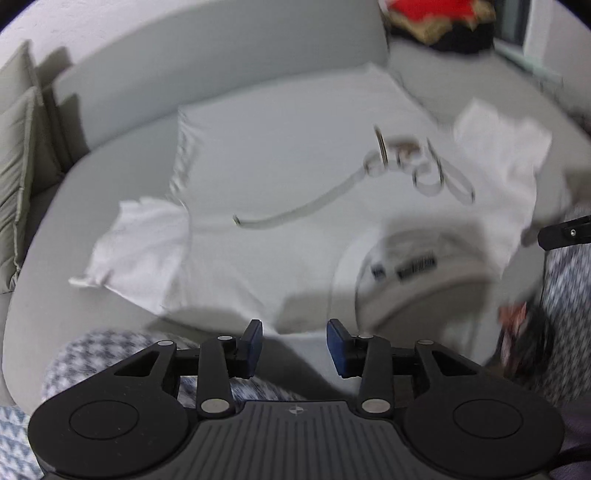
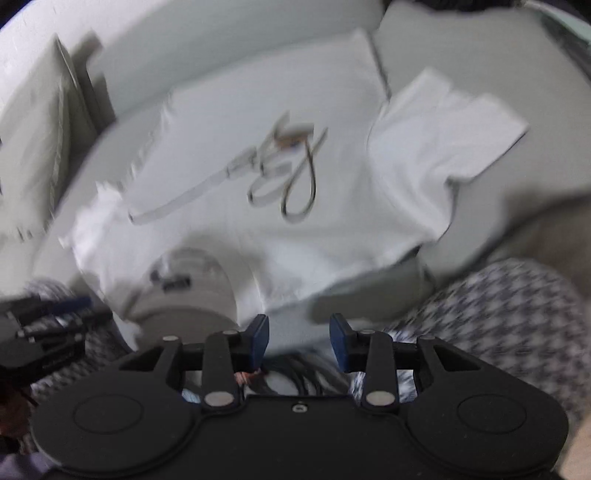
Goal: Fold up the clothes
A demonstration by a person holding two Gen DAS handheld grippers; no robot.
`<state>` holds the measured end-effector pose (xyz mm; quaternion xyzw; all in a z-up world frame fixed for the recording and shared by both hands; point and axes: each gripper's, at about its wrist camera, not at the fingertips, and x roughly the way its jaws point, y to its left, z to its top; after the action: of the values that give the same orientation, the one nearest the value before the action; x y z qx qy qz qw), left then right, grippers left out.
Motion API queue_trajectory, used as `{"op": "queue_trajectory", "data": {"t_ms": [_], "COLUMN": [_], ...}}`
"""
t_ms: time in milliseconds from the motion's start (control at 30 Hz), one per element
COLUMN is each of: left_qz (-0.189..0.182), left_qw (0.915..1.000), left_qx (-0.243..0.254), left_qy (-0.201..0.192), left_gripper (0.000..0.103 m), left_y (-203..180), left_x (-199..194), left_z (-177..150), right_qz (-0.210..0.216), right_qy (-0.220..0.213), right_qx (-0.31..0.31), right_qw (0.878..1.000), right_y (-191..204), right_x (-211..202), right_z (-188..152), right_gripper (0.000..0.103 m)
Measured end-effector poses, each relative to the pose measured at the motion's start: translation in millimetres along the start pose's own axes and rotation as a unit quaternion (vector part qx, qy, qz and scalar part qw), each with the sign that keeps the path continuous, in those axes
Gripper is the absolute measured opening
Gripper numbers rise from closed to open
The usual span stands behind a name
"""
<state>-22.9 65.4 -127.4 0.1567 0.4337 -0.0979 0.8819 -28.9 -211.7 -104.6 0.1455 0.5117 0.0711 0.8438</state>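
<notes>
The grey sofa seat fills most of both views, its backrest curving behind and pale cushions stacked at the left end. Spread flat across the seat lies the white T-shirt, collar toward me and hem toward the backrest, both short sleeves out to the sides: one sleeve at the left, the other sleeve at the right. My legs in houndstooth trousers sit at the near edge of the seat. In the far right corner, a heap of red and dark cloth rests on the sofa.

My left gripper hovers just short of the shirt's collar edge, its blue pads well apart and holding nothing. My right gripper hangs over the near edge of the shirt in the same way, jaws spread with only air between them.

On the shirt's chest lies a white strap tangled into loops with a small brownish piece, too blurred to identify. Inside the collar a label with a barcode shows.
</notes>
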Motion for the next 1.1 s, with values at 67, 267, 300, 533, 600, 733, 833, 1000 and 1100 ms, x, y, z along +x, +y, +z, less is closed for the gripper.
{"op": "queue_trajectory", "data": {"t_ms": [67, 267, 300, 533, 600, 733, 833, 1000, 1100], "left_qz": [-0.002, 0.015, 0.017, 0.018, 0.023, 0.031, 0.02, 0.054, 0.071], "left_qw": [0.9996, 0.9978, 0.9984, 0.9989, 0.9988, 0.9989, 0.999, 0.9966, 0.9954], "left_qx": [-0.013, -0.012, -0.004, 0.042, 0.044, 0.034, 0.014, -0.015, -0.039], "left_qy": [-0.024, -0.063, -0.054, 0.007, 0.0, -0.011, -0.037, -0.061, -0.051], "left_gripper": [0.039, 0.038, 0.038, 0.021, 0.02, 0.026, 0.038, 0.041, 0.041], "left_y": [2.8, -13.5, -19.8, -38.1, -41.5, -42.6, -35.4, -18.3, -5.7], "left_x": [-2.7, 25.1, 34.5, 42.7, 39.4, 24.8, 7.1, 7.0, 26.2], "left_z": [3.2, 20.2, 22.3, 2.7, -0.2, 3.0, 4.0, 16.3, 24.7], "right_qz": [0.014, 0.028, 0.017, -0.043, -0.029, -0.01, 0.007, -0.022, -0.046], "right_qy": [-0.045, -0.072, -0.073, -0.025, -0.024, -0.025, -0.037, -0.075, -0.092], "right_qx": [0.002, -0.033, -0.051, -0.116, -0.1, -0.063, -0.041, -0.013, 0.011], "right_qw": [0.999, 0.996, 0.996, 0.992, 0.994, 0.998, 0.998, 0.997, 0.995], "right_y": [0.3, 27.8, 35.8, 48.5, 40.1, 32.4, 25.8, 7.8, -6.3], "right_x": [-9.3, 40.8, 49.8, 73.7, 66.5, 55.3, 43.9, 32.6, 37.5], "right_z": [5.3, 34.0, 37.2, 16.1, 9.3, 13.5, 15.5, 28.0, 42.5], "right_gripper": [0.042, 0.024, 0.024, 0.023, 0.021, 0.021, 0.023, 0.024, 0.024]}}
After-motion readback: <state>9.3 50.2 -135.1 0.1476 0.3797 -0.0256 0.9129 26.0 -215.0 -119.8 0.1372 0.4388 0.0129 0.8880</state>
